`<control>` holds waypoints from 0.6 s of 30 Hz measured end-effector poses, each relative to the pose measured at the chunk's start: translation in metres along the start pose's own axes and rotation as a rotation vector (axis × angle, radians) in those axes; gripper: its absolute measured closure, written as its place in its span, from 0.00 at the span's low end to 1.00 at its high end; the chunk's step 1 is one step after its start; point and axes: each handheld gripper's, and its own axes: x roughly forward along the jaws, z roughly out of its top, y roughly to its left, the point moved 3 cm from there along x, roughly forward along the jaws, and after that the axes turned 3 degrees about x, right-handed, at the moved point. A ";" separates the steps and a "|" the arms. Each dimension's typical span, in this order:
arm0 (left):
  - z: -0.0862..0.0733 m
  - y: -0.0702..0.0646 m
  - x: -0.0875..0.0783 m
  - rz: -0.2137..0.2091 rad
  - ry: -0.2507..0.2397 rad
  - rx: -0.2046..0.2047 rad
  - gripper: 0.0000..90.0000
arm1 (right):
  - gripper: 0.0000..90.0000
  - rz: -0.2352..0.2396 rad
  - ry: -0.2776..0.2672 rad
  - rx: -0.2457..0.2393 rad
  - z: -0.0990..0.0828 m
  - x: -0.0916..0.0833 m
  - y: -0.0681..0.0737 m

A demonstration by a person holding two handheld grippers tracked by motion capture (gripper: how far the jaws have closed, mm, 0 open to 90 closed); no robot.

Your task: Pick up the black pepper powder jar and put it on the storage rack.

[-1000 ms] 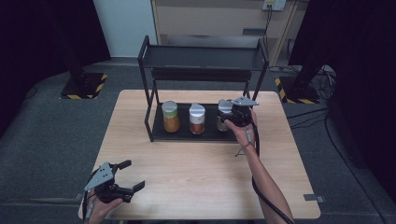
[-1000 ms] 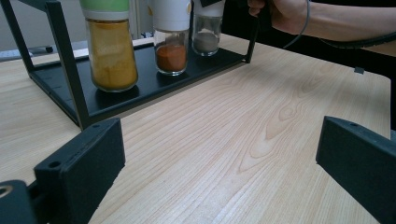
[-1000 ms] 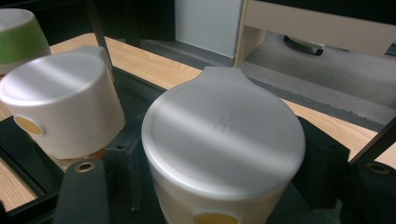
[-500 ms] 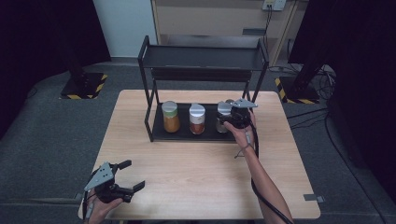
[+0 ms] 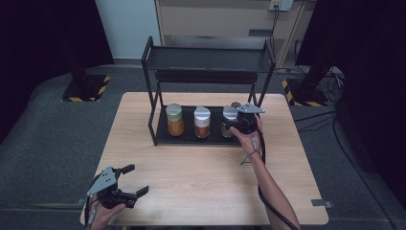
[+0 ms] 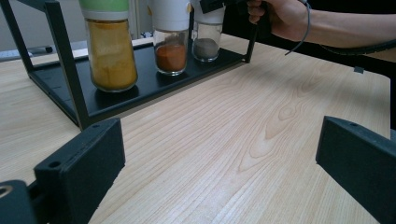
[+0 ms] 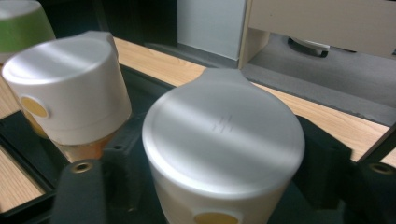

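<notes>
Right hand-held gripper (image 5: 238, 123) brackets grey-powder jar (image 7: 223, 144), contact unclear.

Three cameras: one fixed overhead, one riding on each gripper.

The table (image 5: 210, 177) is viewed from above, facing forward and down. From the left gripper (image 5: 125, 182), the rack (image 6: 154, 88) is viewed low across bare tabletop, from some way off. From the right gripper (image 5: 234, 125), the white-capped jar (image 7: 224, 140) is seen very close. The rack's three jars are shared by all views.
</notes>
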 end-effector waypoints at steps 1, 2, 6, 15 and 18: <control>0.000 0.000 0.000 0.000 -0.001 -0.001 0.00 | 0.25 -0.007 0.003 -0.001 0.001 0.000 0.001; 0.000 0.000 0.000 -0.001 -0.002 -0.001 0.00 | 0.22 -0.007 0.002 0.003 0.002 -0.001 0.000; 0.000 0.000 0.000 -0.003 0.001 0.000 0.00 | 0.14 0.002 -0.004 0.016 0.011 -0.007 -0.002; 0.000 0.000 0.001 -0.003 0.001 -0.002 0.00 | 0.09 0.037 -0.037 -0.008 0.033 -0.027 -0.004; 0.000 0.000 0.000 -0.003 0.000 -0.003 0.00 | 0.08 0.053 -0.045 -0.019 0.038 -0.034 -0.003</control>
